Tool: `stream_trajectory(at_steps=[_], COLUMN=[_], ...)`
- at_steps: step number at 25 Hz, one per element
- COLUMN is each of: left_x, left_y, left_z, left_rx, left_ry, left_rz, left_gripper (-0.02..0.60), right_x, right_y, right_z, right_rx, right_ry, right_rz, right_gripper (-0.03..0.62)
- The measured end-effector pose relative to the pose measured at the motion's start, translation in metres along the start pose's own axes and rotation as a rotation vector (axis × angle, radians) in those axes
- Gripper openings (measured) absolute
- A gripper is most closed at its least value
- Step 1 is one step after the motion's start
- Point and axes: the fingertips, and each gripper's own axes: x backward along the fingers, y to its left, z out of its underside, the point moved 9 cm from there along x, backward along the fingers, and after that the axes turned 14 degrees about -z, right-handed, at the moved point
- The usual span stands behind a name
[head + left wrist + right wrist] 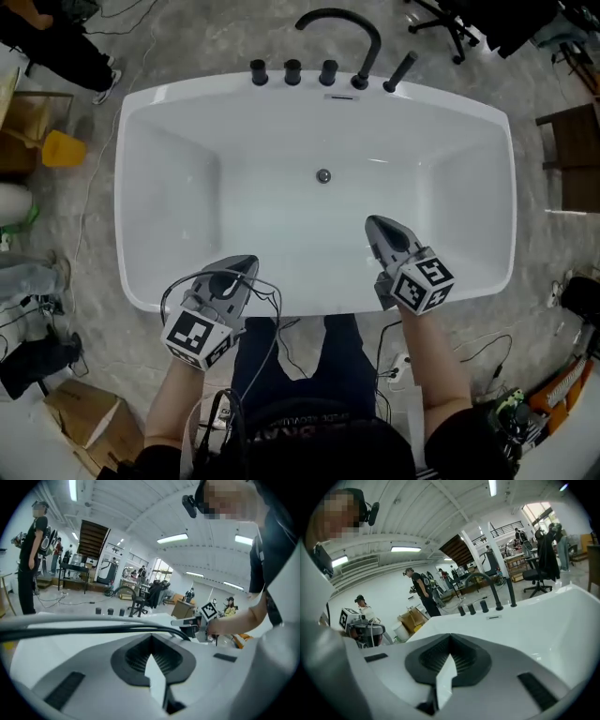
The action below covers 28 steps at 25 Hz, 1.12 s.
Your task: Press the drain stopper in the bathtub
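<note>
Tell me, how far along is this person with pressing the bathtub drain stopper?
Nothing looks done yet: the drain stopper sits untouched in the tub. In hand: the right hand-held gripper, jaws shut and empty, hangs above the tub, short of the stopper. Left: reaching down and pressing.

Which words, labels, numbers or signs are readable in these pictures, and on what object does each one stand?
No text can be read with certainty.
Shirt: upside-down print, too blurred to read.
Left cube: black square pattern only, no letters.
Right cube: black square pattern only, no letters.

Left tongs closed, empty, over white bathtub
</note>
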Motion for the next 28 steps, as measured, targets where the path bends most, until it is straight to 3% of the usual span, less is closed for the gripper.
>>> stream_trajectory(at_steps=[5,10,14,22,28], left_x=[0.022,0.042,0.063,0.087,0.09], left_y=[-0.029,-0.05,-0.068,-0.084,-0.093], left_z=[-0.064,-0.103,-0.118,-0.132,-0.133], left_rx=[-0.057,-0.073,-0.017,-0.069,-0.054], left_ry=[-0.12,-0.194,-0.237,-0.255,-0.265], left_rz=[0.037,0.052,0.082,0.131,0.142], left_gripper=[0.005,0.005,0.005,0.005,0.005], right_x=[0.031,0.057,0.082,0.115,0.126], right_y=[0.059,0.111,0.152,0.202,0.212], right_z=[-0.036,-0.07,-0.087,-0.084,-0.065], right_rx=[0.011,0.082,0.135,0.163,0.149], right_ry=[-0.105,-0.213,-0.264,-0.32,-0.323], right_rz=[-0.026,-0.07,-0.11,-0.155,-0.136], right_gripper=[0.012,0.012,0.012,0.012,0.012])
